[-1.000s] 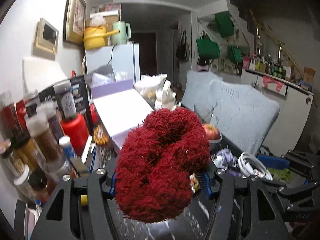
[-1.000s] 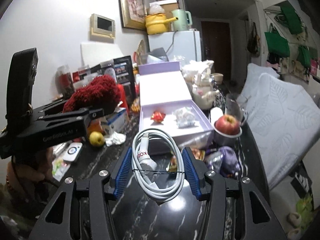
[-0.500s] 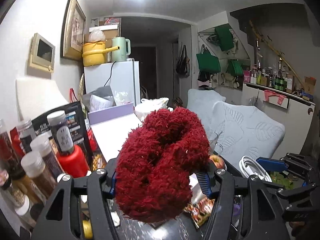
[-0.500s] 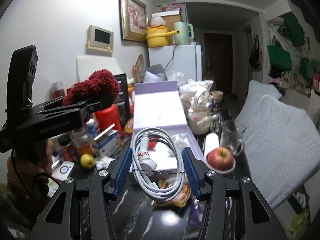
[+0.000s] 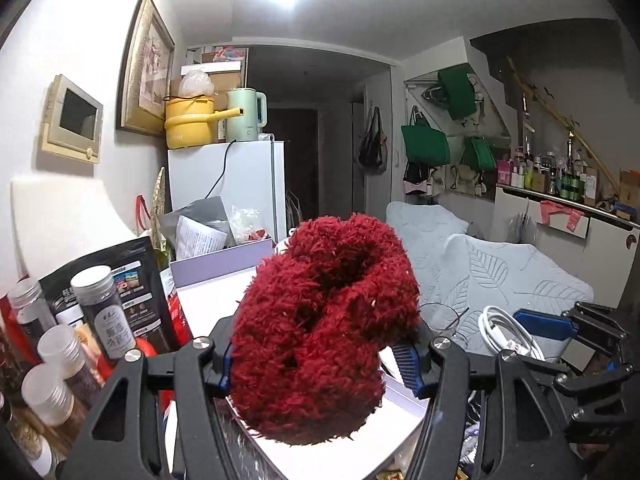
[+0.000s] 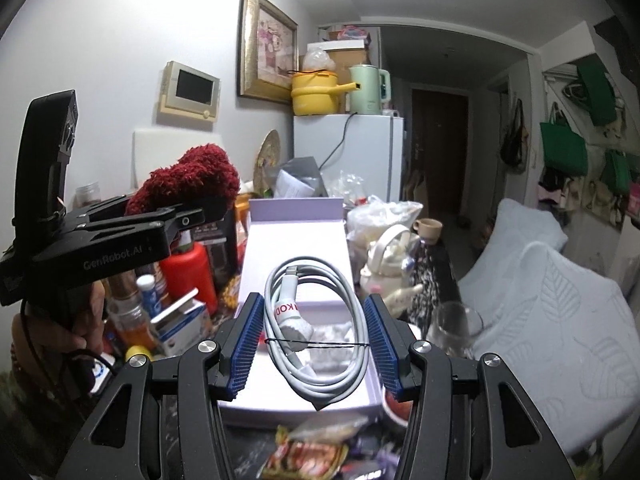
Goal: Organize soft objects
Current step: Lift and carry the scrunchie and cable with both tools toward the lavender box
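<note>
A red fluffy soft item [image 5: 320, 320] fills the middle of the left wrist view. My left gripper [image 5: 320, 360] is shut on it, its blue pads pressing both sides. In the right wrist view that gripper [image 6: 188, 216] hangs at the left, a hand below it, with the red fluffy item [image 6: 188, 180] sticking up from it. My right gripper [image 6: 316, 344] is shut on a coiled white cable [image 6: 320, 312] tied with a thin wire. Both loads are held in the air above an open lilac box [image 6: 296, 240], whose raised lid [image 5: 224, 268] shows behind the red item.
Spice jars [image 5: 104, 312] and a red bottle [image 6: 192, 272] crowd the table's left side. A white teapot [image 6: 388, 264], a glass [image 6: 456, 320] and snack packets [image 6: 308, 448] lie around the box. Behind stands a white fridge [image 6: 352, 152]; a grey-cushioned sofa [image 6: 560, 300] is at the right.
Both grippers have risen and moved forward over the lilac box, each still holding its load. The table items have sunk lower in both views.
</note>
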Tool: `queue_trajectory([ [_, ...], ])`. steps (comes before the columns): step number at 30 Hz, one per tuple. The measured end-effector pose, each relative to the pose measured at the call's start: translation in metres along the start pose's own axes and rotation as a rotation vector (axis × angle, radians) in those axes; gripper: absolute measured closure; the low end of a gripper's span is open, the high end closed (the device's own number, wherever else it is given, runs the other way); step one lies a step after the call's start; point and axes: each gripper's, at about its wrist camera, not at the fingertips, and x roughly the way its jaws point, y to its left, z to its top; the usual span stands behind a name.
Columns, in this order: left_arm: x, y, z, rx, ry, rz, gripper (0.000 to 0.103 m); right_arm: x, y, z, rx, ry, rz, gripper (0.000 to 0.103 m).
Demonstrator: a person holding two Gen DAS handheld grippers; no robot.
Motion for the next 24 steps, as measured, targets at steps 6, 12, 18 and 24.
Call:
queue_trajectory([
  [6,0.029,0.011,0.005,-0.005,0.006,0.028,0.042,0.037,-0.013,0.015,-0.004,-0.006,0.025,0.052],
  [12,0.057,0.027,0.006,-0.012,0.014,0.064,0.042,0.078,-0.021,0.026,0.003,-0.008,0.049,0.052],
  [18,0.082,0.038,0.003,-0.029,0.008,0.098,0.042,0.116,-0.027,0.035,0.002,-0.001,0.067,0.052],
  [24,0.115,0.048,-0.013,-0.057,0.074,0.112,0.042,0.145,-0.032,0.031,0.015,0.031,0.058,0.052],
])
